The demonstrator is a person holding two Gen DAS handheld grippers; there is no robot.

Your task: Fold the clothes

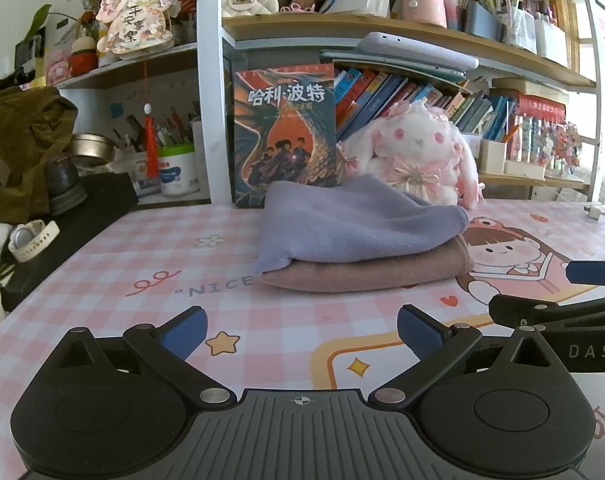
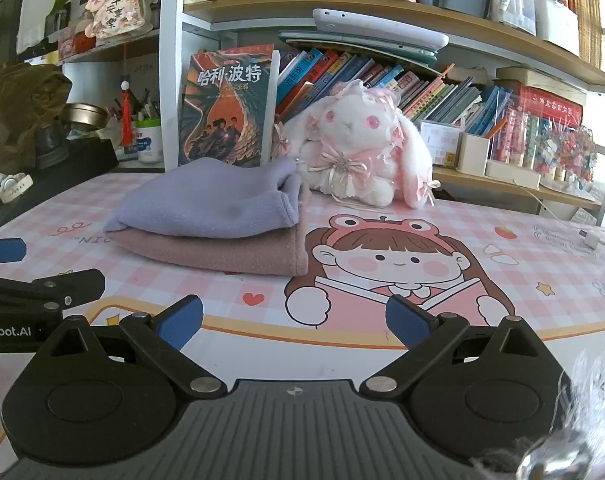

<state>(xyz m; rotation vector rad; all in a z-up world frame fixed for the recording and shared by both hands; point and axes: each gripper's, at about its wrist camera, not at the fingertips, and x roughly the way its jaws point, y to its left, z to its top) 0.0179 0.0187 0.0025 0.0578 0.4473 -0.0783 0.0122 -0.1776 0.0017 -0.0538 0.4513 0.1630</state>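
A folded lavender cloth (image 1: 354, 220) (image 2: 210, 204) lies on top of a folded dusty-pink cloth (image 1: 366, 270) (image 2: 230, 250) on the pink checked table mat (image 1: 142, 280) (image 2: 502, 240). My left gripper (image 1: 300, 332) is open near the table's front, a short way in front of the stack, with nothing between its blue pads. My right gripper (image 2: 294, 322) is also open and empty, to the right of and in front of the stack. Each gripper shows at the edge of the other's view: the right gripper (image 1: 570, 300), the left gripper (image 2: 30, 280).
Behind the stack stand an upright book (image 1: 284, 132) (image 2: 226, 112) and a white-pink plush rabbit (image 1: 418, 152) (image 2: 358, 148), below packed bookshelves. At the left are a black box (image 1: 82, 216), a white watch (image 1: 30, 240) and a brown garment (image 1: 18, 140). A white charger (image 2: 594, 238) lies far right.
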